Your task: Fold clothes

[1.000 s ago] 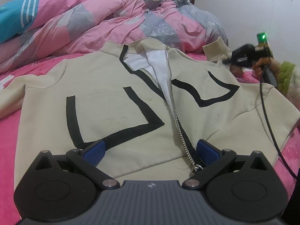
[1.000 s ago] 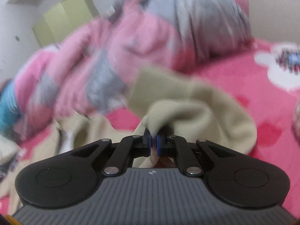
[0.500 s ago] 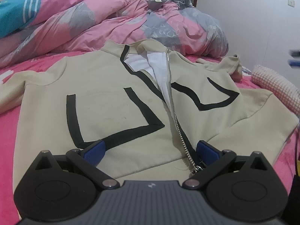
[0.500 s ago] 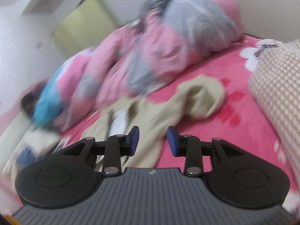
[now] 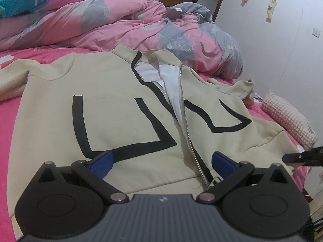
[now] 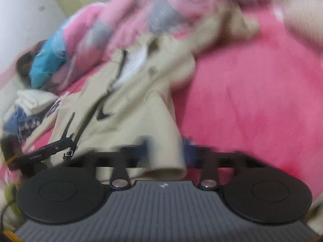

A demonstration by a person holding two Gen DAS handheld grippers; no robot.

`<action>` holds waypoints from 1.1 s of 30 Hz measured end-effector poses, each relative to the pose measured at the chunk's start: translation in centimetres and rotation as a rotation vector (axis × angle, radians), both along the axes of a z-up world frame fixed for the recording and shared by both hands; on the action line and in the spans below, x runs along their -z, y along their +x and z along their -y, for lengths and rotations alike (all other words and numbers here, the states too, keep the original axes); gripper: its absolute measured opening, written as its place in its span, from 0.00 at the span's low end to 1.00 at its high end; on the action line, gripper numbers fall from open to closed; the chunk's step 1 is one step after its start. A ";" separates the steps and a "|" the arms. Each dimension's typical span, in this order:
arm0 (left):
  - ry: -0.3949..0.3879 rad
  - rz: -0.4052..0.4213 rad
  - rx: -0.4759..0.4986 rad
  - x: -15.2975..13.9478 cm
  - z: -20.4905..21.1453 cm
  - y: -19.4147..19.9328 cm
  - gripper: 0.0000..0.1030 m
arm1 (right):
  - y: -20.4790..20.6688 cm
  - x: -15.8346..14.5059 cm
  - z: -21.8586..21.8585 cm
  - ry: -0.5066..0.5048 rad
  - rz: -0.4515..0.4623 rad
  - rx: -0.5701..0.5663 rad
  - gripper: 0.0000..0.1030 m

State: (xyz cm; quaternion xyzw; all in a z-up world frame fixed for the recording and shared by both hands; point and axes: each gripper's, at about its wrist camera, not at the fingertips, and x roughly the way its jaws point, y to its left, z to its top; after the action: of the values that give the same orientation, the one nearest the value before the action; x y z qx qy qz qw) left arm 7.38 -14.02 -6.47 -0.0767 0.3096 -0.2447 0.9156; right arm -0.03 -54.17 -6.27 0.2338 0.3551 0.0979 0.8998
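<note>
Jacket (image 5: 121, 111) in beige with black stripes lay flat, front up, on the pink bedsheet (image 5: 8, 133). Its zip was partly undone and its collar pointed toward the rumpled pink-and-grey duvet (image 5: 121, 20). The left gripper (image 5: 161, 159) hovered low over the hem with its blue pads (image 5: 102, 160) spread wide. One pad sat over the black stripe and the other just beside the bottom of the zip, and neither pinched any cloth. In the blurred right wrist view, the right gripper (image 6: 167, 149) was at the jacket's (image 6: 131, 104) lower corner on the side away from the left gripper. Its jaws were closing, with a fold of the hem between the pads. The far sleeve lay bunched near the duvet.
</note>
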 end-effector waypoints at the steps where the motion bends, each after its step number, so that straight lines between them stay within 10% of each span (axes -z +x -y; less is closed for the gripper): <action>1: -0.005 0.001 0.000 0.0 -0.1 0.0 1.00 | -0.4 -0.2 0.0 0.056 0.005 0.018 0.04; 7: -0.025 0.002 0.001 0.1 -0.3 0.0 1.00 | -4.4 -0.7 3.0 0.705 0.131 0.135 0.04; 13: -0.039 -0.002 0.003 0.1 -0.4 0.1 1.00 | -5.9 8.8 6.0 1.030 -0.129 0.403 0.05; 24: -0.035 0.000 0.003 0.1 -0.2 0.0 1.00 | -7.3 -1.1 5.2 0.262 0.082 0.410 0.19; 28: -0.041 -0.001 0.003 0.1 -0.2 -0.1 1.00 | -6.0 -1.4 3.1 0.230 0.079 0.316 0.21; 33: -0.042 -0.013 0.005 -0.4 -0.3 -0.1 1.00 | -8.9 4.0 5.1 0.524 0.046 0.488 0.33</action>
State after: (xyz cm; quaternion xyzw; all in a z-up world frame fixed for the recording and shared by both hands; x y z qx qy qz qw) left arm 7.23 -13.67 -6.04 -0.0967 0.3105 -0.2530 0.9112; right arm -8.92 -59.28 -10.23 0.5325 0.2313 -0.0268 0.8138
